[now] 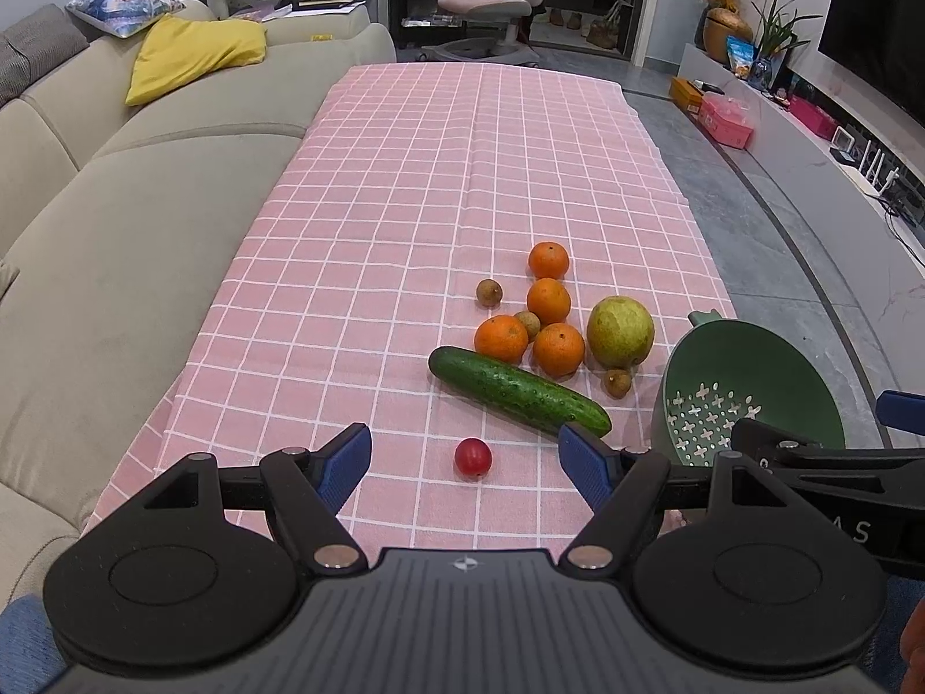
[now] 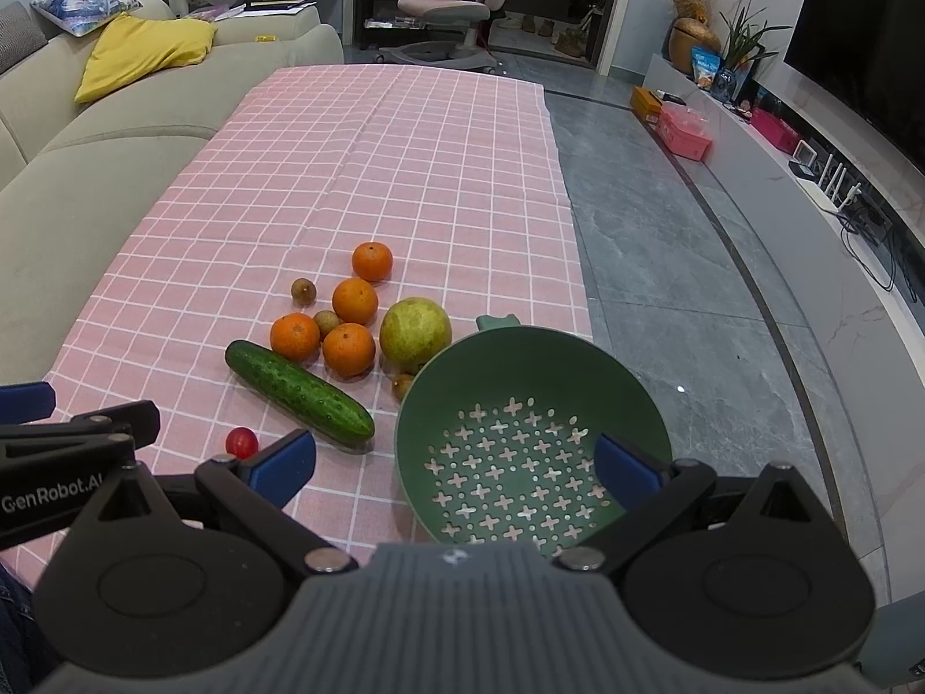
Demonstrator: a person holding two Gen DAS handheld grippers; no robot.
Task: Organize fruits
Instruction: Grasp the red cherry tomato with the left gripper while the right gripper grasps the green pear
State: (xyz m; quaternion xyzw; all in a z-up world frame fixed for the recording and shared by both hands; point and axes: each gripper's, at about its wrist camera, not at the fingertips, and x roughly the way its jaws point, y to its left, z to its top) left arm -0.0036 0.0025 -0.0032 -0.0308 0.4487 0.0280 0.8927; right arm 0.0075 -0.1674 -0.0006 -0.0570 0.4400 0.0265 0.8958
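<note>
the cherry tomato [image 1: 473, 457] lay on the cloth straight ahead of the left tongs [image 1: 465, 457], wide open and nearer; the right tongs [image 2: 457, 462], also open, faced the empty colander [image 2: 520, 358].

Pink white-checked cloth tablecloth [image 1: 404, 202]: matt woven fabric, faint creases. On it, near the green round plastic colander [image 2: 520, 399]: smooth, semi-matt, w/ cross-shaped holes.

Just left of colander: long dark-green cucumber [image 1: 517, 390], bumpy skin, slight sheen. Four round oranges [image 1: 558, 349] beyond cucumber: dimpled peel, low gloss. Yellow-green round pear-like fruit [image 1: 620, 331]: dull, speckled skin. Small brown round longans [image 1: 488, 292]: rough, matt. Small red round tomato [image 1: 473, 457]: smooth, glossy.

Left gripper [image 1: 465, 460] & right gripper [image 2: 457, 462]: matt black plastic arms, blue ribbed pads [image 1: 347, 465], shiny metal pivot pins.
</note>
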